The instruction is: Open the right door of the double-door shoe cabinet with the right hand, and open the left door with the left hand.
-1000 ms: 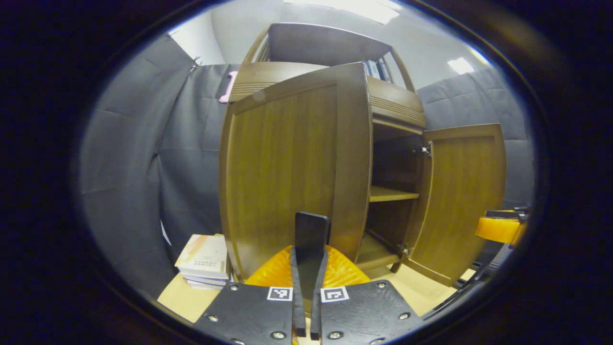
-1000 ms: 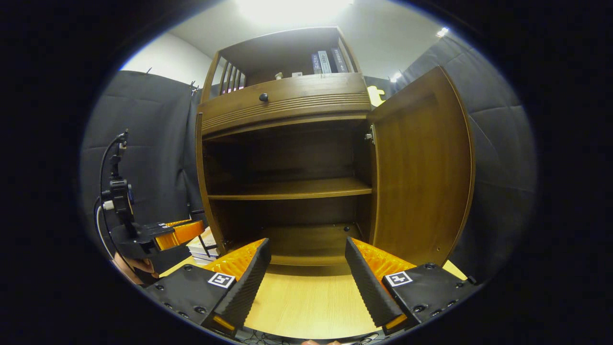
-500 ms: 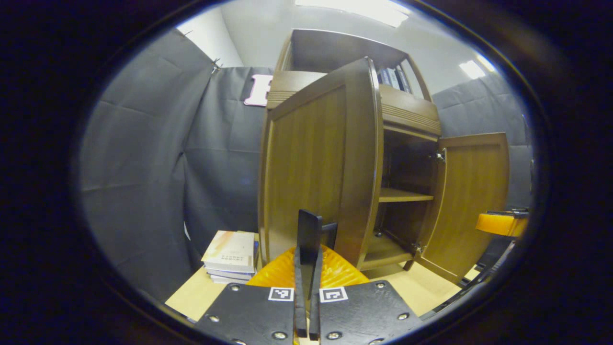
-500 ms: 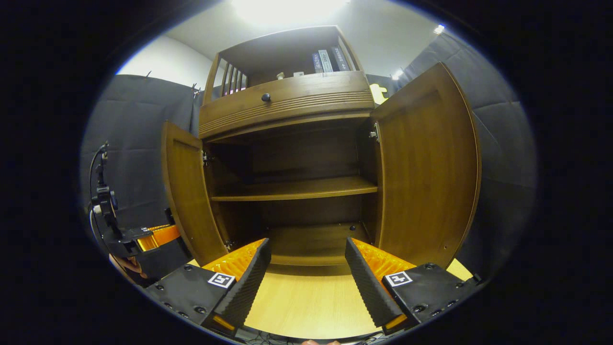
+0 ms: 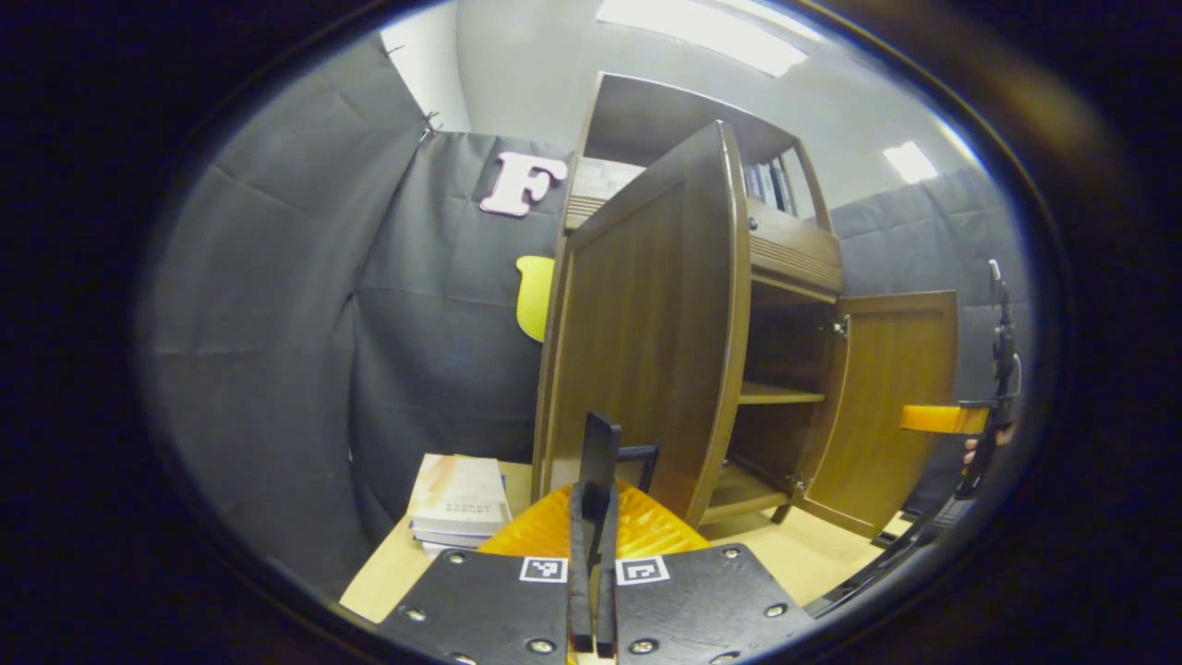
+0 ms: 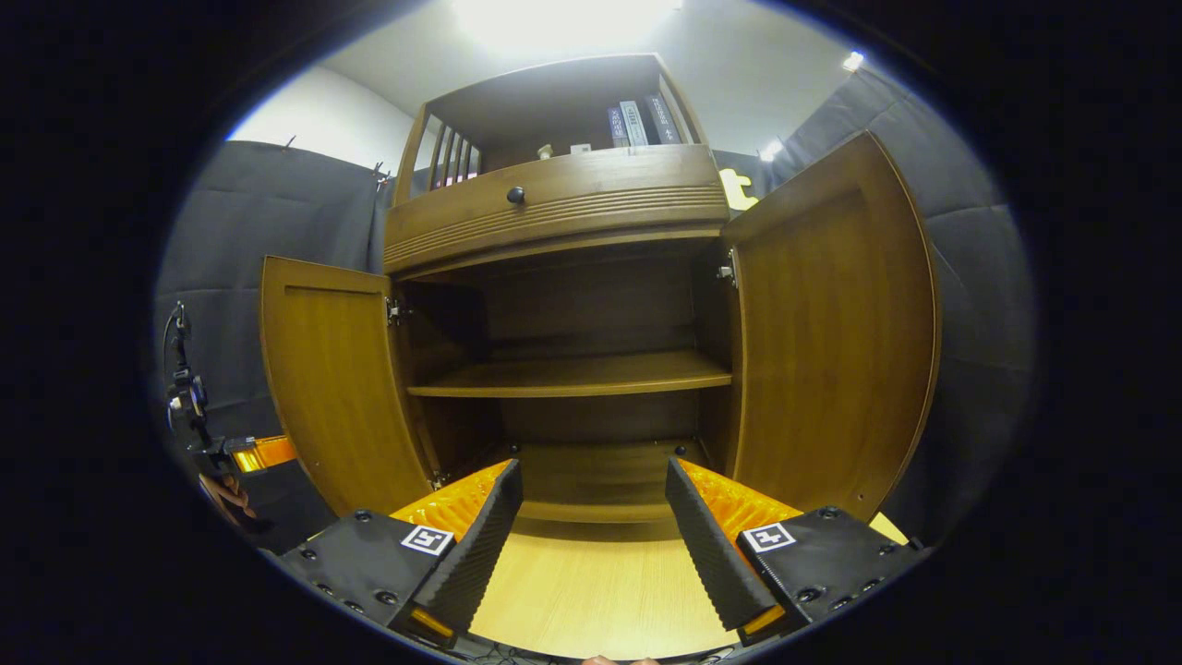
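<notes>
The wooden shoe cabinet [image 6: 554, 208] stands with both doors swung out. In the right gripper view its left door [image 6: 337, 388] and right door [image 6: 831, 332] flank an empty middle shelf [image 6: 572, 374]. My right gripper [image 6: 591, 476] is open low in front of the cabinet, with nothing between its fingers. In the left gripper view the left door [image 5: 646, 323] is seen nearly edge-on, and my left gripper [image 5: 598, 434] is shut on its dark handle [image 5: 639, 453]. The right door [image 5: 900, 397] hangs open behind, with the right gripper [image 5: 942, 418] beside it. The left gripper [image 6: 263, 453] also appears outside the left door.
A stack of books [image 5: 459, 494] lies on the light wooden table [image 6: 591, 591] left of the cabinet. Above the doors is a drawer with a round knob [image 6: 515, 195], and books [image 6: 637, 120] stand on the top shelf. Black cloth walls surround the booth.
The left door has swung further open, with my left gripper moving outward with its handle. The right gripper and right door have hardly moved.
</notes>
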`<state>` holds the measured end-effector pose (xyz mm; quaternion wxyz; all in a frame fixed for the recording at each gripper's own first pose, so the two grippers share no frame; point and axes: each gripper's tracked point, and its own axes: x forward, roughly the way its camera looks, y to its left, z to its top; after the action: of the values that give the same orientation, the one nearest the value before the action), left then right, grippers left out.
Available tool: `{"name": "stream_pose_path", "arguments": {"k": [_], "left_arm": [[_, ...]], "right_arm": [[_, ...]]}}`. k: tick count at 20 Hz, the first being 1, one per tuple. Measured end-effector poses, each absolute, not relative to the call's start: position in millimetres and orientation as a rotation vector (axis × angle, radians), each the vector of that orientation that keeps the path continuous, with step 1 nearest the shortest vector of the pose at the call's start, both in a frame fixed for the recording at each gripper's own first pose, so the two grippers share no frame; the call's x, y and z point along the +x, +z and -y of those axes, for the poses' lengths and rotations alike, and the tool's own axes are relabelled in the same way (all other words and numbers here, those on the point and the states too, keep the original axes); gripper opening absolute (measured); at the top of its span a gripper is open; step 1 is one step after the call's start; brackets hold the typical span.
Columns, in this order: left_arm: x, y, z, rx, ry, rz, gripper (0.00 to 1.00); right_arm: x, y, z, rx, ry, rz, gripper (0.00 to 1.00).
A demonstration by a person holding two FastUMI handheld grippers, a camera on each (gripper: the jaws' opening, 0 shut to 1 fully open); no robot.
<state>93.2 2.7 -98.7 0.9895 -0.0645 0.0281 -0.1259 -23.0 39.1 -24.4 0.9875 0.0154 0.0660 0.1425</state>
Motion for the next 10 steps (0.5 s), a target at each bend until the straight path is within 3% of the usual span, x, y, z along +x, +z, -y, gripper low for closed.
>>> {"name": "stream_pose_path", "arguments": {"k": [10], "left_arm": [[113.8,-97.4,-73.0,-0.068,-0.224,-0.031,0.04]], "right_arm": [[-16.2,-15.1,-21.3,-0.003,0.235,-0.122,0.98]]}}
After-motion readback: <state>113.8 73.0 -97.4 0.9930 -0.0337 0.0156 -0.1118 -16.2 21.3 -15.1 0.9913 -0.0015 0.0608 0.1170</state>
